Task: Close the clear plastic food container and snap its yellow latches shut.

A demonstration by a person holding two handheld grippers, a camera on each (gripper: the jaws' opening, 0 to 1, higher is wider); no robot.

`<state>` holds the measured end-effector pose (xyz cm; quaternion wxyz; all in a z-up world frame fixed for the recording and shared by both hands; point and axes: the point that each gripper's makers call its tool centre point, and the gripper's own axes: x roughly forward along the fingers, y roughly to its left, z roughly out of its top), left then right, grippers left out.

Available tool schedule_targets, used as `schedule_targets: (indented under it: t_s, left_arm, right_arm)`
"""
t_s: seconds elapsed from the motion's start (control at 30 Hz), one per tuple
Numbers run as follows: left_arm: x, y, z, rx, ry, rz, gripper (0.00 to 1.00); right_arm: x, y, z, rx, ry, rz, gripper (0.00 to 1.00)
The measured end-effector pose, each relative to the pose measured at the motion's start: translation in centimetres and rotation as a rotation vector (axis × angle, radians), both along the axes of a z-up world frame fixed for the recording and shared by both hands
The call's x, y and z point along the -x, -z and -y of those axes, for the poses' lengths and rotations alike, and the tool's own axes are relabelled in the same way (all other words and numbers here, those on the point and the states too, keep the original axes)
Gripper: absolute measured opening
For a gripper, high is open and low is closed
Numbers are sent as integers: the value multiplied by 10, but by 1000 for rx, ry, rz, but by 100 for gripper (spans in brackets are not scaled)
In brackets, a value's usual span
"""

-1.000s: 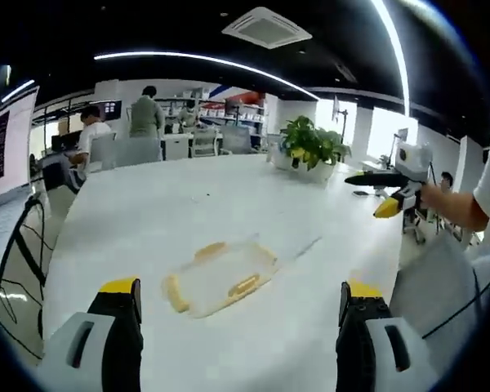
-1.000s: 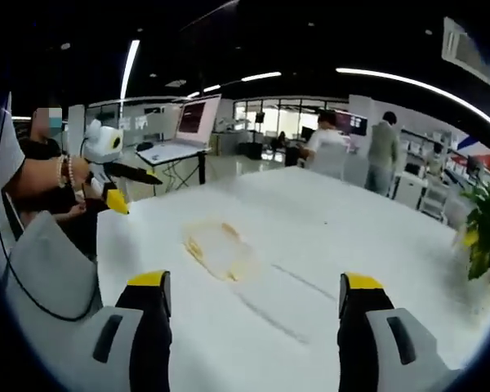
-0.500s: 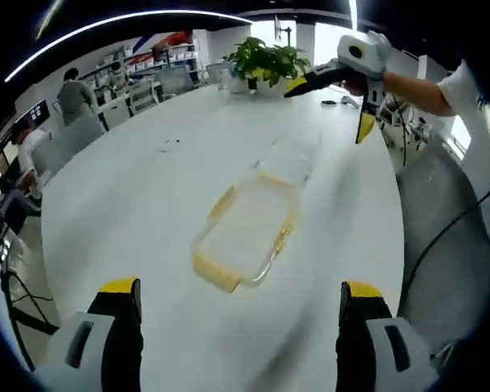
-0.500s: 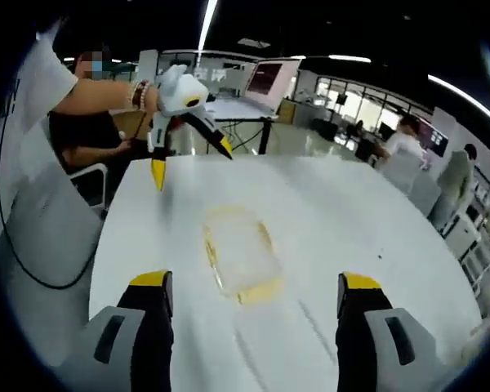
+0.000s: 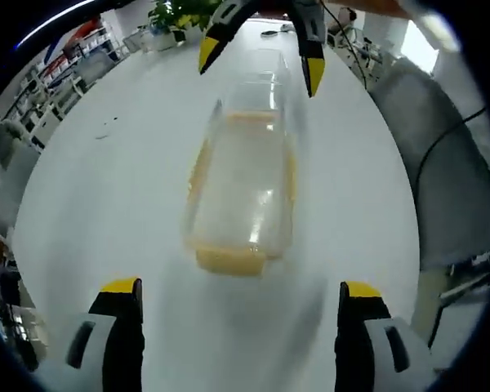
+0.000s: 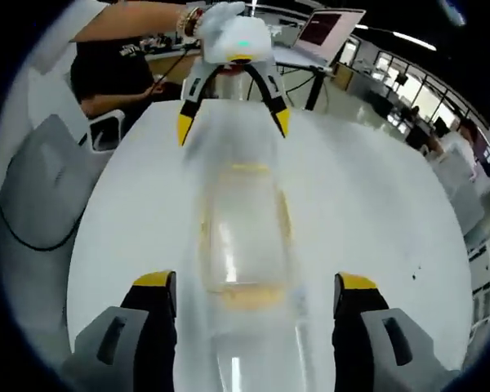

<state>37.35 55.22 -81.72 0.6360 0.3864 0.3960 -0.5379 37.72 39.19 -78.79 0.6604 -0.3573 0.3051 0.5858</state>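
Chair (image 5: 449, 171) stands beside table (image 5: 106, 196) holding clear container (image 5: 245, 184).

The left gripper (image 5: 237, 314) is held low with its yellow-tipped jaws spread wide apart, while the right gripper (image 6: 249, 306) is likewise held with its jaws parted, each being seen facing the other from the far side with its jaws splayed, carried by an outstretched forearm.

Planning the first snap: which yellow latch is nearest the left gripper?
The end latch on the container's short side facing it; the others lie farther along.
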Motion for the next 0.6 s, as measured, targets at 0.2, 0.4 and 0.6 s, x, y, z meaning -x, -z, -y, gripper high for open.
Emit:
schedule_targets:
  t_s: [0.2,0.4,0.6]
  left_arm:
    - [-7,8,9,-39,55,-4,93]
    - [-6,13,16,-55,96,-34,87]
    - [-9,22,15,-99,136,-27,78]
  right_arm:
    - [-3,28,2,103,-44,-42,75]
    - [-5,46,5,187,-76,-53,70]
    - [-7,56,9,243,-83,-66,62]
